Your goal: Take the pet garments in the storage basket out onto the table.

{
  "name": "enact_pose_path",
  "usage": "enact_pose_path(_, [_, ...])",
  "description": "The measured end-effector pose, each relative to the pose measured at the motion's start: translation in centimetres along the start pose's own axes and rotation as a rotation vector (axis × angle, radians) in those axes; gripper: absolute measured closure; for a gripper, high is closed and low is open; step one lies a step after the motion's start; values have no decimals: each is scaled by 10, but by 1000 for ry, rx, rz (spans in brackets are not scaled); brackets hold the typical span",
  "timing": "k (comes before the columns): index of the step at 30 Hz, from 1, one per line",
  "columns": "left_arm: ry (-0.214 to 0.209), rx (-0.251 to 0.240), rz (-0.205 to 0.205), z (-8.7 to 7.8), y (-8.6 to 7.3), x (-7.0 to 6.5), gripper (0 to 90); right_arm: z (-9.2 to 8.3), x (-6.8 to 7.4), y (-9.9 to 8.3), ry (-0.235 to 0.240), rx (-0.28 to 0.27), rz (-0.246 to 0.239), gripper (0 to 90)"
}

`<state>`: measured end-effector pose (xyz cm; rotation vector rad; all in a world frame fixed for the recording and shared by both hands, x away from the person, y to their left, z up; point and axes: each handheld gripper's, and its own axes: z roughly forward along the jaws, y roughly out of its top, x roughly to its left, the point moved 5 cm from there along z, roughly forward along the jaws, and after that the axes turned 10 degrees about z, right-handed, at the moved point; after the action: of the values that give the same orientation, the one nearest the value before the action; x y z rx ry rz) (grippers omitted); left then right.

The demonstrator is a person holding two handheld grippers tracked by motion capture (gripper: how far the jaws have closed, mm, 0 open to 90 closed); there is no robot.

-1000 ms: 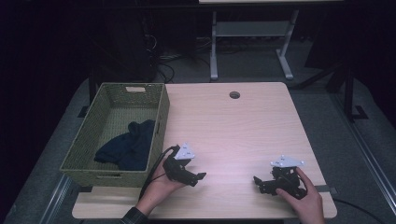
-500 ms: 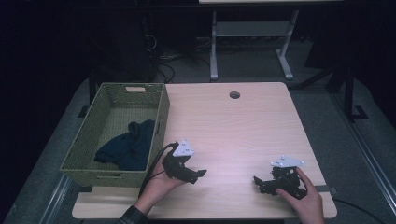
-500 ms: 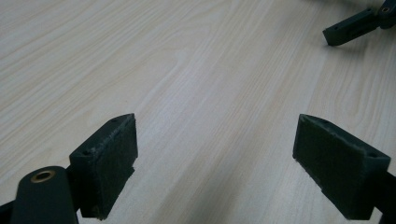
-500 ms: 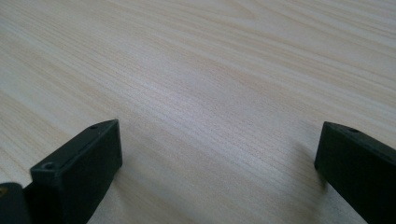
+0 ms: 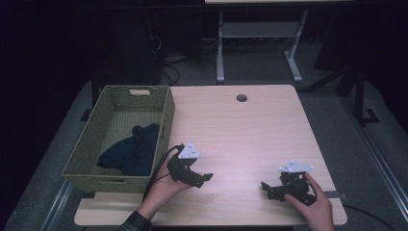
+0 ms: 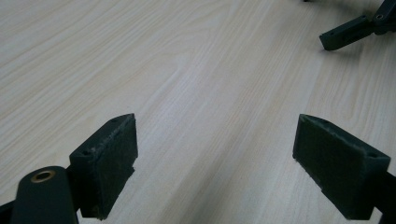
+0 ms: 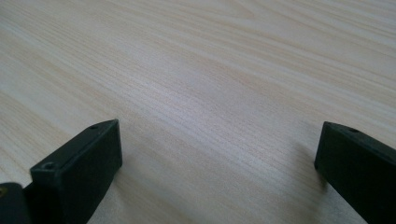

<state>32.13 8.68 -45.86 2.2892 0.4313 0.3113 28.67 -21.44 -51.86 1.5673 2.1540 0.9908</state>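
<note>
Left gripper point(image 5: 195, 177) was held low over the near left part of the wooden table point(image 5: 240, 130), jaws wide apart with nothing between them; its own view showed bare wood grain under the gap. Right gripper point(image 5: 272, 188) sat near the front right edge, jaws likewise spread and empty. Dark blue cloth point(image 5: 130, 151) lay inside the green woven basket point(image 5: 166, 118), just left of the left gripper and not touching it.
</note>
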Motion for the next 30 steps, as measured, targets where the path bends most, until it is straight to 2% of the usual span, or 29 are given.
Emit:
enact_pose_path(19, [-8,-11,-16,-6,9,3,134,0,0,0,0,0,0,4])
enact_pose_path(20, [-9,-5,-5,-6,9,3,134,0,0,0,0,0,0,4])
enact_pose_path(30, [-15,-19,-9,-12,17,5,136,0,0,0,0,0,0,4])
